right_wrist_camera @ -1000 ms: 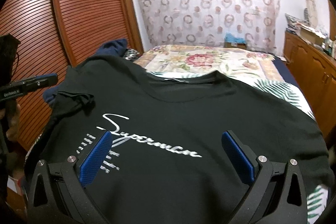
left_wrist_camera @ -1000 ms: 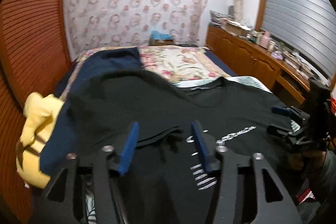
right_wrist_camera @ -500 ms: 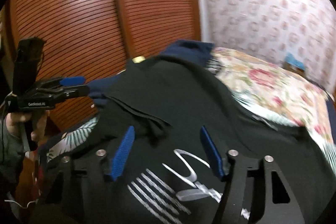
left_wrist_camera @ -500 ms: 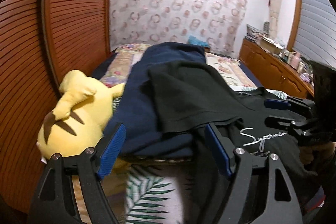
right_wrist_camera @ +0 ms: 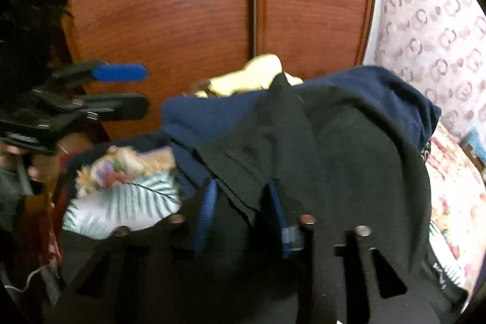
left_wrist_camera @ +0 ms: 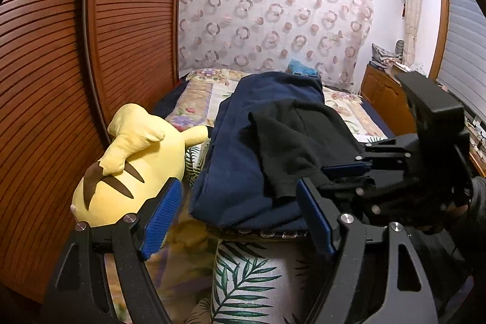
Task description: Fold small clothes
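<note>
Black shirt's sleeve [right_wrist_camera: 243,172] between closing right gripper [right_wrist_camera: 241,216] jaws

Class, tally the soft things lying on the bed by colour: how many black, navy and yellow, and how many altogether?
Black: 1, the T-shirt
Navy: 1, the garment
Yellow: 1, the plush toy
Total: 3

Lay spread on the bed [left_wrist_camera: 252,278]: t-shirt [left_wrist_camera: 303,141] atop sweater [left_wrist_camera: 243,160], plush toy [left_wrist_camera: 127,169] to their left, against the wardrobe [left_wrist_camera: 60,81]; curtain [left_wrist_camera: 273,20] behind.
</note>
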Demonstrator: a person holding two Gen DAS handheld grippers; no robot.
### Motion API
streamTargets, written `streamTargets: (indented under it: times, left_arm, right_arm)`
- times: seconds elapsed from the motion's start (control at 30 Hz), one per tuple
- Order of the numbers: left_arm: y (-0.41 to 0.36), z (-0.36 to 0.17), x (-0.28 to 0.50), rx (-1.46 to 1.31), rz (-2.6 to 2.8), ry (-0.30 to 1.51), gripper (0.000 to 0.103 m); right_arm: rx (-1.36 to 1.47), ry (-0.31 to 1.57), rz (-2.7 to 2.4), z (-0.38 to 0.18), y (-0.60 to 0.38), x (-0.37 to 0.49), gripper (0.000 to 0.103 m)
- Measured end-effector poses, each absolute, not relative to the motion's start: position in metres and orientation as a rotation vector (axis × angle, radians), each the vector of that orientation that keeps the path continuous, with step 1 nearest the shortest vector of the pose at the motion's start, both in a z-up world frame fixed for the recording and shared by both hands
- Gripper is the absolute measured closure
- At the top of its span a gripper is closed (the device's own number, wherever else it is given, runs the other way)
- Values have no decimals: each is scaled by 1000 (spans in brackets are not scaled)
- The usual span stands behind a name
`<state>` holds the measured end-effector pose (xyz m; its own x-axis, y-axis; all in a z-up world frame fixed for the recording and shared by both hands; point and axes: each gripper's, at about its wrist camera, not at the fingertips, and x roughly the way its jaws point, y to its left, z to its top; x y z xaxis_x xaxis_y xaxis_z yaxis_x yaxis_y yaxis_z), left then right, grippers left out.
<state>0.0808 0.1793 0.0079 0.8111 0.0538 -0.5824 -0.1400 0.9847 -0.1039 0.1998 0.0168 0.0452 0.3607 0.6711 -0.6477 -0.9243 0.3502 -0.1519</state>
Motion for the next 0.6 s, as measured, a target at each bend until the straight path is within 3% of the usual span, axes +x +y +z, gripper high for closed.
streamTargets:
  times: [0.1,0.17,0.6]
  left_arm:
    - [175,10,82,-137,94,614,25]
    - [171,12,82,-133,83,609,25]
    - [148,16,93,-106,23,602,25]
  right_arm:
    - [-534,527,1119,49,14,206,96]
    - [-483,522,1127,55,7,207,99]
    - [-133,532,959,73,-71,232,100]
